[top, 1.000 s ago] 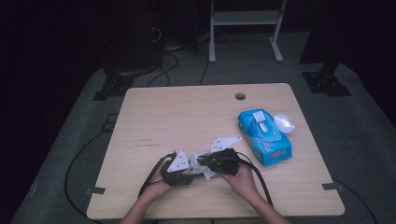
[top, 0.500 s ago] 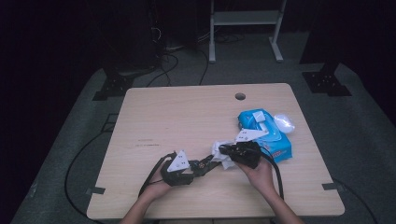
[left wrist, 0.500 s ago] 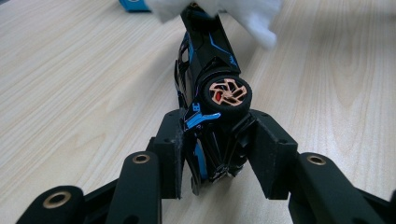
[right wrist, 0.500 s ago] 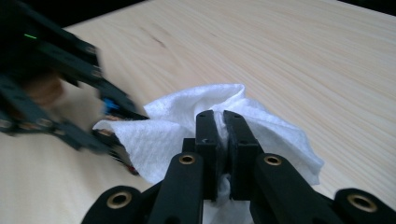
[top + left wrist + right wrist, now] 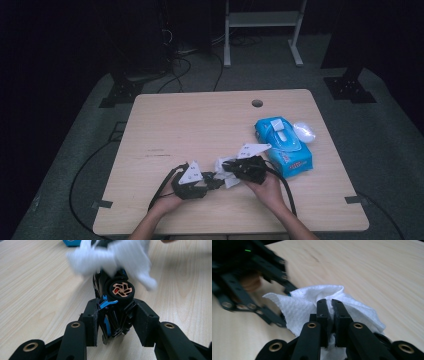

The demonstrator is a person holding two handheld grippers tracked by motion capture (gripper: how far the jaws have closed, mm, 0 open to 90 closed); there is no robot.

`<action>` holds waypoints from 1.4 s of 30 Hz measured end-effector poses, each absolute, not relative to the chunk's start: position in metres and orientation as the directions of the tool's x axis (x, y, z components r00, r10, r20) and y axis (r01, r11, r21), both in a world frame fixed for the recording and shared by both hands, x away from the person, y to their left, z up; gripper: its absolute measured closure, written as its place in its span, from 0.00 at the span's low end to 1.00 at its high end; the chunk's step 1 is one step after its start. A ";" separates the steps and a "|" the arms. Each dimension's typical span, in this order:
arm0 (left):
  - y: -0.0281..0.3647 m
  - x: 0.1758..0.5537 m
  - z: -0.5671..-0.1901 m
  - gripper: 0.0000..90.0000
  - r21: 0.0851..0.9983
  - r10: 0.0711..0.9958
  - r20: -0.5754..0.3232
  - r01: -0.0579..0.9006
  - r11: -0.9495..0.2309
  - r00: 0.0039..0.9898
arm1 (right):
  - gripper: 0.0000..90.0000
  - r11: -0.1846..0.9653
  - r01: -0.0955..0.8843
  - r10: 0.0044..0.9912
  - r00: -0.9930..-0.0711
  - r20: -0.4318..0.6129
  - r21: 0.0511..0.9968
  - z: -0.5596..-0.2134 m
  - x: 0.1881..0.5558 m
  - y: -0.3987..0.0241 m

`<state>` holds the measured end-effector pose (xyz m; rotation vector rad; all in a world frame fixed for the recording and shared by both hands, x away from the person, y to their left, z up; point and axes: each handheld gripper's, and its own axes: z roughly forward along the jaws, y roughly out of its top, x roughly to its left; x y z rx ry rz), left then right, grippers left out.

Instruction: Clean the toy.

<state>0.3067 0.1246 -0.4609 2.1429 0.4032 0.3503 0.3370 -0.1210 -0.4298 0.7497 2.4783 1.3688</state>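
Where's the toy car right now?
In the high view the toy car sits near the table's front edge, clamped in the left tongs, with the white wipe draped against it.

Both grippers are black. The left gripper (image 5: 216, 181) and the right gripper (image 5: 227, 167) each carry a pale grey three-cornered plate with small dark markings on top, and a black cable trails from each back toward the person. Up close, the jaws are blocky, matte black pads on linked bars, with brass-coloured rivets at the pivots. A small green light glows on the left gripper's body. The person's forearms are bare, no sleeves visible
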 end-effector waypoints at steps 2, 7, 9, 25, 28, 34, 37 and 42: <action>0.124 0.307 -0.461 0.65 0.827 0.411 0.101 0.153 -0.541 0.906 | 0.94 0.412 0.346 0.557 -0.828 0.067 0.843 -0.430 0.342 -0.136; 0.124 0.307 -0.461 0.65 0.826 0.409 0.100 0.154 -0.543 0.907 | 0.94 0.376 0.381 0.618 -0.782 0.077 0.845 -0.426 0.348 -0.158; 0.124 0.307 -0.461 0.65 0.826 0.409 0.099 0.155 -0.542 0.907 | 0.94 0.374 0.373 0.614 -0.786 0.075 0.849 -0.425 0.347 -0.157; 0.124 0.309 -0.458 0.55 0.834 0.432 0.083 0.174 -0.524 0.898 | 0.93 0.358 0.395 0.621 -0.778 0.100 0.846 -0.422 0.352 -0.177; 0.119 0.311 -0.452 0.44 0.842 0.447 0.081 0.179 -0.509 0.891 | 0.93 0.321 0.422 0.622 -0.769 0.147 0.848 -0.423 0.356 -0.190; 0.101 0.321 -0.445 0.29 0.819 0.467 0.084 0.206 -0.536 0.880 | 0.93 0.353 0.450 0.622 -0.768 0.154 0.820 -0.432 0.357 -0.193; 0.089 0.325 -0.440 0.25 0.806 0.454 0.079 0.212 -0.553 0.887 | 0.93 0.333 0.449 0.625 -0.764 0.162 0.829 -0.431 0.357 -0.197; 0.068 0.336 -0.435 0.23 0.757 0.414 0.078 0.216 -0.616 0.907 | 0.93 0.318 0.449 0.631 -0.757 0.167 0.835 -0.430 0.356 -0.203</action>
